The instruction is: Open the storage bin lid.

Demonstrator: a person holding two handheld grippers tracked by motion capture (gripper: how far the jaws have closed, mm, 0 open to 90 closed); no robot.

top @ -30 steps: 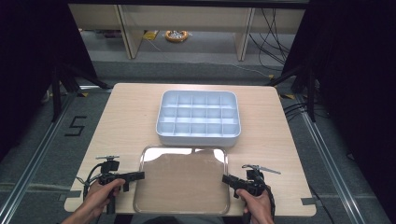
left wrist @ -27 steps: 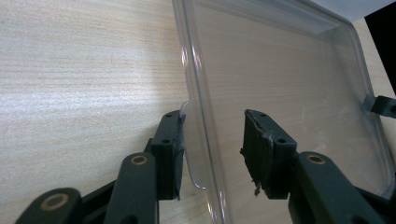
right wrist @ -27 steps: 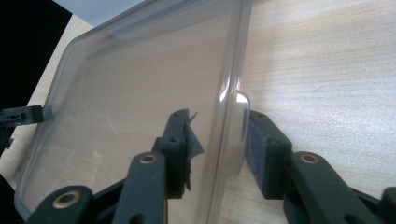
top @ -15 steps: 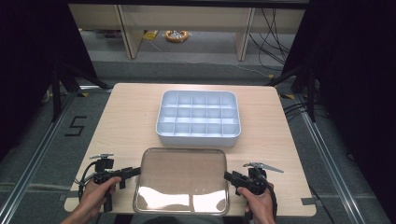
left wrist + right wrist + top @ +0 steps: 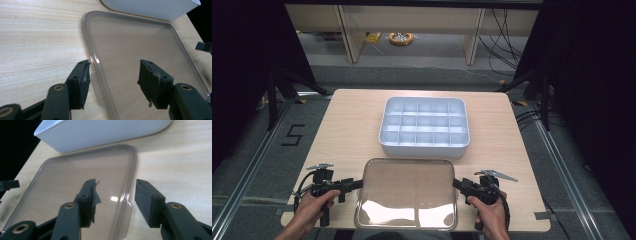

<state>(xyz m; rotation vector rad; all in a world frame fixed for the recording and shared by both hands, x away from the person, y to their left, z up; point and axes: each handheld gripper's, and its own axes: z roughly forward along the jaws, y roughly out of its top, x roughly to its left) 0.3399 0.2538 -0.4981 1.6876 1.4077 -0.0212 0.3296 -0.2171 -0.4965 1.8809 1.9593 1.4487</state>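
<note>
A clear plastic lid (image 5: 407,192) lies flat on the wooden table (image 5: 352,125), just in front of a white compartment box (image 5: 424,125). My left gripper (image 5: 357,184) sits at the lid's left edge and my right gripper (image 5: 457,184) at its right edge. In the left gripper view the lid's rim (image 5: 91,57) runs between the left gripper's (image 5: 112,72) jaws, which have just been opening, and no pad presses on it. In the right gripper view the lid's rim (image 5: 130,177) likewise passes between the right gripper's (image 5: 115,192) jaws, which have also been opening, untouched.
The box's white wall (image 5: 155,7) rises right behind the lid. The table's front edge is close under both hands. The opposite gripper's tip (image 5: 203,47) shows across the lid. Bare wood lies left and right of the box.
A second ago both grippers held the lid by its side edges. Now it rests flat on the table, and both pairs of jaws have spread off its rim.
</note>
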